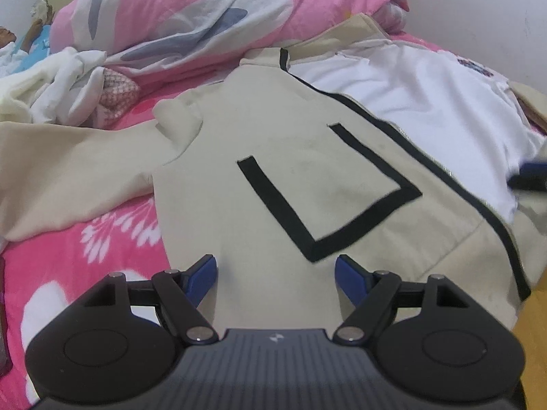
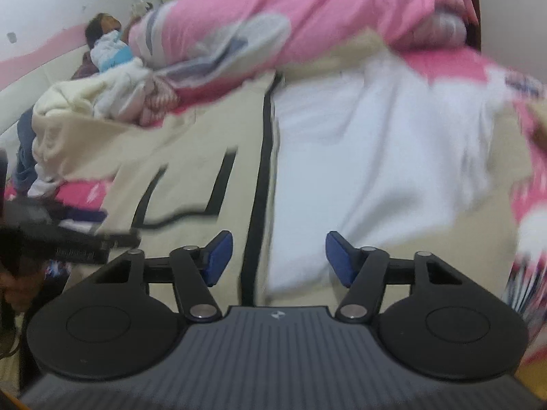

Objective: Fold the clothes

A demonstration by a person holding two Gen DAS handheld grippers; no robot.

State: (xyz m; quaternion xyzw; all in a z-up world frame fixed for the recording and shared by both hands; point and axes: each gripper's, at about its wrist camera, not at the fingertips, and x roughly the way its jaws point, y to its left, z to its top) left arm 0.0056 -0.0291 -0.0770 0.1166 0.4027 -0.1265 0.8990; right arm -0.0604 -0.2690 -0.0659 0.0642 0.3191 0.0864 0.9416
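Note:
A beige jacket (image 1: 301, 177) with black trim lies spread on the bed, its zip open on a white lining (image 1: 420, 109). One beige sleeve (image 1: 68, 177) stretches to the left. My left gripper (image 1: 275, 273) hovers open over the jacket's lower front panel, nothing between its blue pads (image 1: 201, 278). In the right wrist view the same jacket (image 2: 212, 130) and white lining (image 2: 376, 171) are blurred. My right gripper (image 2: 278, 256) is open above the black zip edge (image 2: 259, 188) near the hem, pads clear of the cloth. The left gripper shows as a dark blur (image 2: 65, 239) at the left edge.
A pink floral sheet (image 1: 78, 259) covers the bed. A rolled pink quilt (image 1: 212, 10) lies along the back. A heap of white and cream clothes (image 1: 58, 85) sits back left, and a person lies beyond it (image 2: 106, 37). A wall stands at the far right.

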